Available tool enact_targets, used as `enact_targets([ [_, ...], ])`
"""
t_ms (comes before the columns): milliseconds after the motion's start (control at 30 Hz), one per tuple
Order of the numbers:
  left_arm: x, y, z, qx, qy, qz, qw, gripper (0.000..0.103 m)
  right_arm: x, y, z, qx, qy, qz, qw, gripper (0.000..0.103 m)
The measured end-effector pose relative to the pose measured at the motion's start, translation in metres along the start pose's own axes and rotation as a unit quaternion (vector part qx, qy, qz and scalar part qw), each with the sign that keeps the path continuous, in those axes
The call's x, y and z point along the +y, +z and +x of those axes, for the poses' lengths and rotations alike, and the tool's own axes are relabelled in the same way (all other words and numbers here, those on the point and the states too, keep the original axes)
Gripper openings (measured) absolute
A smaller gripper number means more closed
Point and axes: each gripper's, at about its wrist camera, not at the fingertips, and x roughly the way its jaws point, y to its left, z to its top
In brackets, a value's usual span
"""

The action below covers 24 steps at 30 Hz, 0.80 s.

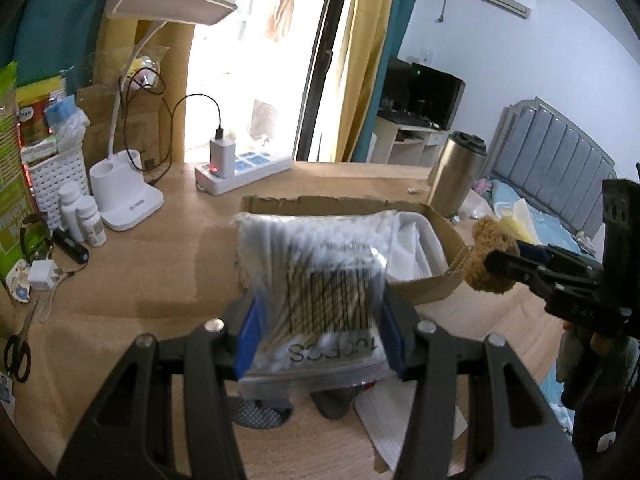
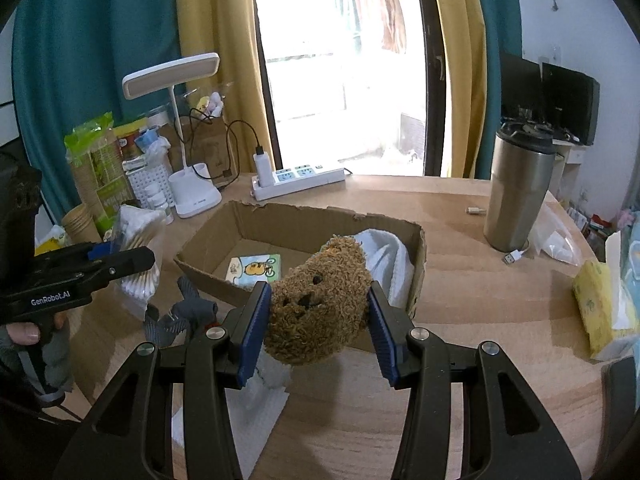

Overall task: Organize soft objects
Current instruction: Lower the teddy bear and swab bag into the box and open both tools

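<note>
My left gripper (image 1: 318, 336) is shut on a clear bag of cotton swabs (image 1: 316, 272), held above the desk in front of the cardboard box (image 1: 436, 280). My right gripper (image 2: 320, 320) is shut on a brown plush bear head (image 2: 316, 300), held over the box's near wall (image 2: 208, 276). In the left wrist view the right gripper (image 1: 504, 264) holds the bear (image 1: 486, 256) at the box's right corner. In the right wrist view the left gripper (image 2: 132, 258) holds the swab bag (image 2: 138, 248) left of the box. The box holds a white towel (image 2: 384, 252) and a tissue pack (image 2: 254, 268).
A white desk lamp (image 2: 188, 200), power strip (image 2: 296, 180), white basket (image 2: 150, 184) and bottles stand at the back left. A steel tumbler (image 2: 516, 196) stands right of the box. A yellow tissue pack (image 2: 600, 308) lies far right. Grey socks (image 2: 180, 316) and white paper (image 2: 260, 396) lie in front. Scissors (image 1: 18, 352) lie left.
</note>
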Motion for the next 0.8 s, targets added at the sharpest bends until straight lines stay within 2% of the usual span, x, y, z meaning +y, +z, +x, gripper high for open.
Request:
enact_targets([
  [800, -0.059, 0.023, 0.062, 0.039, -0.015, 0.037, 0.9984, 0.052, -0.065, -0.003, 0.002, -0.026, 0.013, 0.05, 0.998, 0.05],
])
